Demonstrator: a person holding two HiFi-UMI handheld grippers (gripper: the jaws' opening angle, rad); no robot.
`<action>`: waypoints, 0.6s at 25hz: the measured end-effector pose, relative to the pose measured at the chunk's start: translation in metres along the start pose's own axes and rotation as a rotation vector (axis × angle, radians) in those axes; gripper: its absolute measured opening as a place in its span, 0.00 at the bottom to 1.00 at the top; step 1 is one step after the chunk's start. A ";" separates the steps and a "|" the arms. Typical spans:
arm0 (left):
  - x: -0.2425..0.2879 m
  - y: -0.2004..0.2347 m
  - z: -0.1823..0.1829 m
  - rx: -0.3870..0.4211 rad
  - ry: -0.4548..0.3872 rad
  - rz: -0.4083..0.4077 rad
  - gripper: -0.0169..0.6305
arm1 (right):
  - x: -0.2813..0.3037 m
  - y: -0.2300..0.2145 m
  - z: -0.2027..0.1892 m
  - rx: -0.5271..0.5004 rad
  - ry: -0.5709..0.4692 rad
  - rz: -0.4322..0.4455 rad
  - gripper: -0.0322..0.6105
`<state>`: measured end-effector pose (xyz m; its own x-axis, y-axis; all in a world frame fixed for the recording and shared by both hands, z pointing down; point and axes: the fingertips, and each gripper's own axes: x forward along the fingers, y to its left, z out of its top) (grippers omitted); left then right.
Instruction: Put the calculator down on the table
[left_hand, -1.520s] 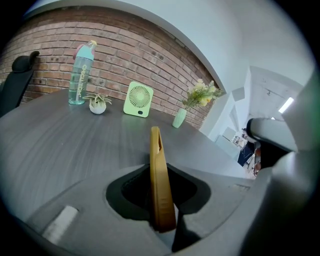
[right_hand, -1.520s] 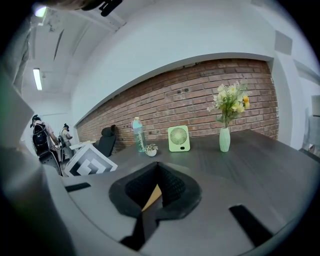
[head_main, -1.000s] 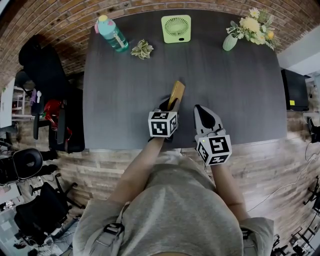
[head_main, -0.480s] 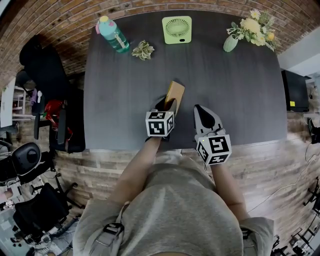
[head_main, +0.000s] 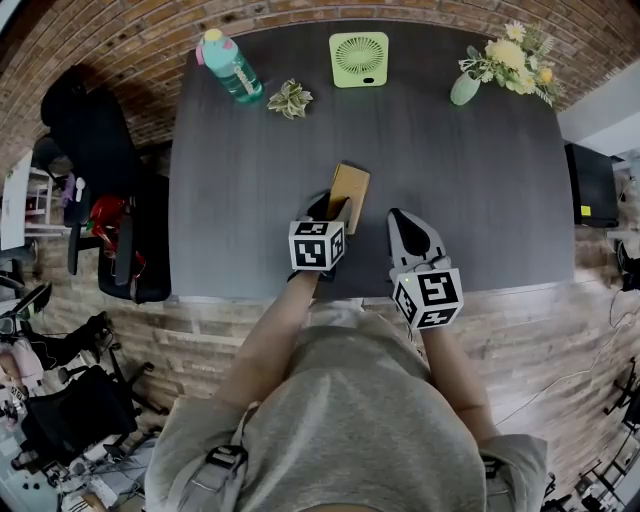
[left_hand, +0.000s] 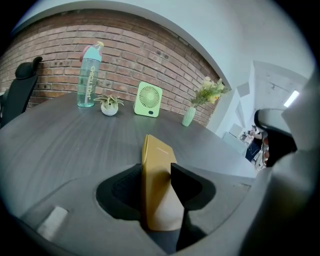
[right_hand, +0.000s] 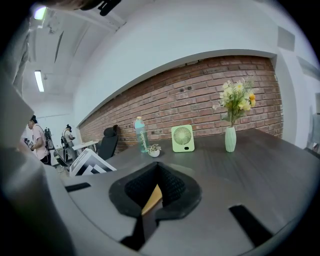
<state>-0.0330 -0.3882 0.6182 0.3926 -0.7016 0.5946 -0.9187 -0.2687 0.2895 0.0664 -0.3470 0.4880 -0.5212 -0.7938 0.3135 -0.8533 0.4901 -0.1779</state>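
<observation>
I have the calculator (head_main: 350, 186) low over the middle of the bench (head_main: 470, 180). Its near end sits between the jaws of the left gripper (head_main: 337, 208), which are opening. The left pad already looks clear of it, while the right pad is at most brushing its face. From here I can't tell whether it lies flat or leans on one edge.

To finish this cleanly, I'd let the jaws spread fully before moving, then draw straight back along the calculator's length. That way neither pad should drag or flip it.

My left forearm reaches forward from my body, with its gripper angled down at the bench. The right gripper (head_main: 405, 220) hangs nearer level over the front edge, jaws together and empty, just beside the left and apart from the calculator.
</observation>
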 end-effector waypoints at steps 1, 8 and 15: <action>0.000 0.001 -0.001 0.000 0.001 0.002 0.30 | 0.000 0.001 0.000 0.000 0.000 0.001 0.05; -0.002 0.008 -0.007 0.033 0.012 0.030 0.30 | 0.001 0.005 -0.001 -0.001 -0.002 0.003 0.05; -0.005 0.006 0.001 0.038 -0.009 0.018 0.30 | -0.001 0.009 0.000 -0.006 -0.006 0.004 0.05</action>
<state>-0.0406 -0.3865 0.6164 0.3757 -0.7127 0.5924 -0.9267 -0.2810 0.2497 0.0591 -0.3421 0.4863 -0.5247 -0.7938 0.3075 -0.8512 0.4954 -0.1736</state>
